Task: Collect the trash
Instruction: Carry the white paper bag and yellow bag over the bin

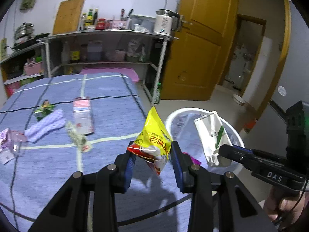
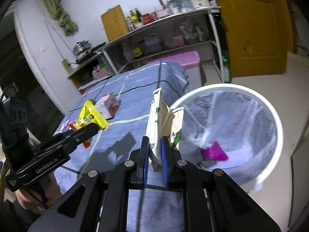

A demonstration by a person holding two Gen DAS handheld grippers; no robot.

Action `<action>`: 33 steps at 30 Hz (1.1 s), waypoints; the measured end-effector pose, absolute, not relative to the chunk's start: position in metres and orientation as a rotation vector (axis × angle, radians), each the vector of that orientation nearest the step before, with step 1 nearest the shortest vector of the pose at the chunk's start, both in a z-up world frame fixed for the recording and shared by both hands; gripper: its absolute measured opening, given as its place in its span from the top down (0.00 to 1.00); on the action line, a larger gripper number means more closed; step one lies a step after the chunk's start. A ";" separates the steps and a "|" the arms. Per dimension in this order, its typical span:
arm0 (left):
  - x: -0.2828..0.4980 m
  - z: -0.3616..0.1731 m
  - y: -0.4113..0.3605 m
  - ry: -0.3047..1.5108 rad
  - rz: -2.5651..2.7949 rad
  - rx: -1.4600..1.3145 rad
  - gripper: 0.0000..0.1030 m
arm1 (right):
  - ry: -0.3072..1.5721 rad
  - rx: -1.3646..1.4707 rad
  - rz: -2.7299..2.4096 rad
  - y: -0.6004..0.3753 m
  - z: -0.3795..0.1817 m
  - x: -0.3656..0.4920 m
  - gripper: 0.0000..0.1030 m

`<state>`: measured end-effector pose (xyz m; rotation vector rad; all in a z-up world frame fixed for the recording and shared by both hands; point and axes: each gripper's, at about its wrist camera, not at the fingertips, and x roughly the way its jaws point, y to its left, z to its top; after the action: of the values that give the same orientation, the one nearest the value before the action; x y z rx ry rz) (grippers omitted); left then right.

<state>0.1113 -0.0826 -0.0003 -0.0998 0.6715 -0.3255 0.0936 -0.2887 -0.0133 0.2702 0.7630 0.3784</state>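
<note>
My left gripper is shut on a puffy yellow and red snack bag, held above the blue checked bedcover near its right edge. My right gripper is shut on a crumpled white paper packet with green print, held beside the rim of the white lined bin. A purple wrapper lies inside the bin. In the left wrist view the right gripper and its packet hang over the bin's rim. The right wrist view shows the left gripper with the yellow bag.
On the bedcover lie a pink and white carton, a green wrapper, a lilac cloth, a crumpled wrapper and a purple pack. A metal shelf with bottles and a kettle stands behind; a yellow door is to the right.
</note>
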 end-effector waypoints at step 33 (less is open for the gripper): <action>0.157 -0.039 -0.164 0.799 -0.523 -0.073 0.50 | 0.866 0.341 0.242 -0.350 -0.048 0.105 0.84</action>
<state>0.1575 -0.1636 -0.0393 -0.0734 0.7991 -0.5233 0.1052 -0.3503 -0.0483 0.3413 0.8656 0.2424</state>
